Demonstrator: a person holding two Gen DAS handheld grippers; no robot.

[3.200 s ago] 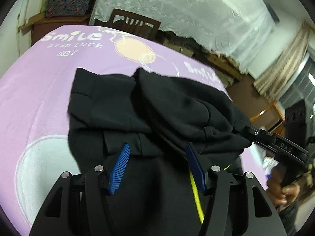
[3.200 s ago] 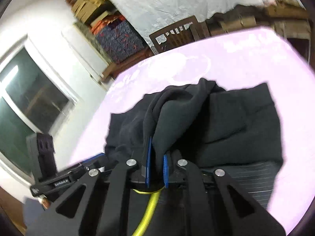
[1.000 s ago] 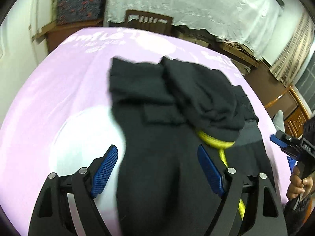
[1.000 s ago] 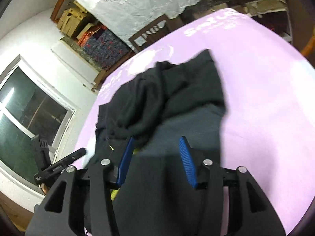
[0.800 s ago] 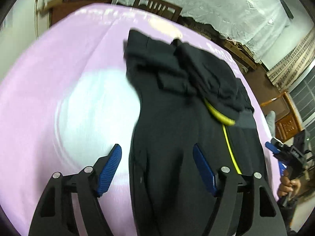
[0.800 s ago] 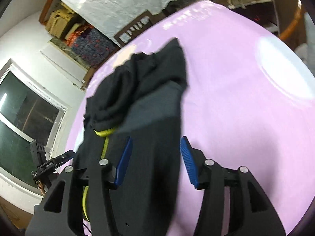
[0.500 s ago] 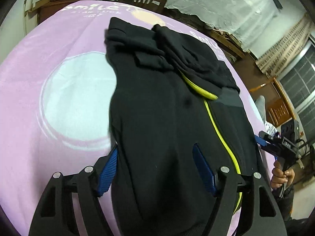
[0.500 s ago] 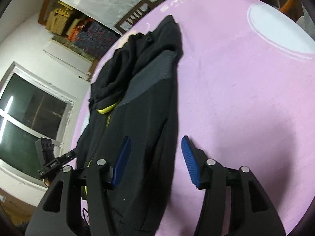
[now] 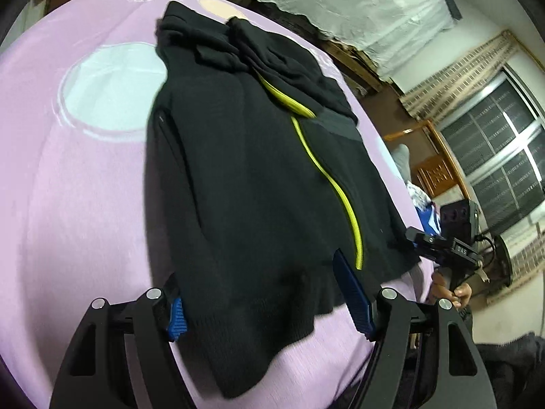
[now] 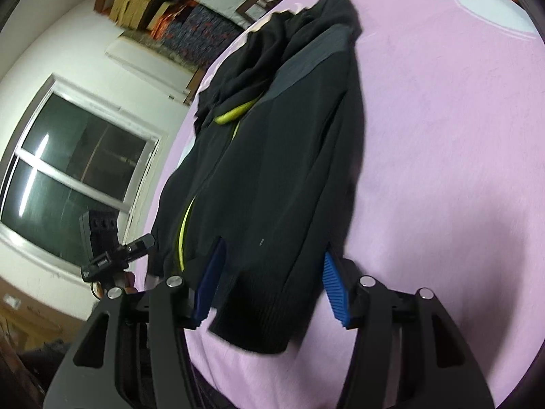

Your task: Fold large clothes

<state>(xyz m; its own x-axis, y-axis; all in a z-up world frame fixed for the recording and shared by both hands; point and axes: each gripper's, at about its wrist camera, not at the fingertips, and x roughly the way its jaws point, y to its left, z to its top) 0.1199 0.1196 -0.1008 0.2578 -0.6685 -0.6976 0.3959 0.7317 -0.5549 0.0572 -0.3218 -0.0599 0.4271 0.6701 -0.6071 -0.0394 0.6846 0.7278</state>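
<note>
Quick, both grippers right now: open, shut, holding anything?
Left gripper: open, astride the jacket hem, jaws have just been closing, pads not pressing.
Right gripper: open, astride the hem, jaws have just been opening, nothing held.

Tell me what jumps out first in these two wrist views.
A large black zip-up jacket lies spread lengthwise on the pale purple printed bed cover, hood end bunched at the far side. Its bright yellow-green zipper runs down the front. The hem sits between the blue pads of each open tool, left tool and right tool.
</note>
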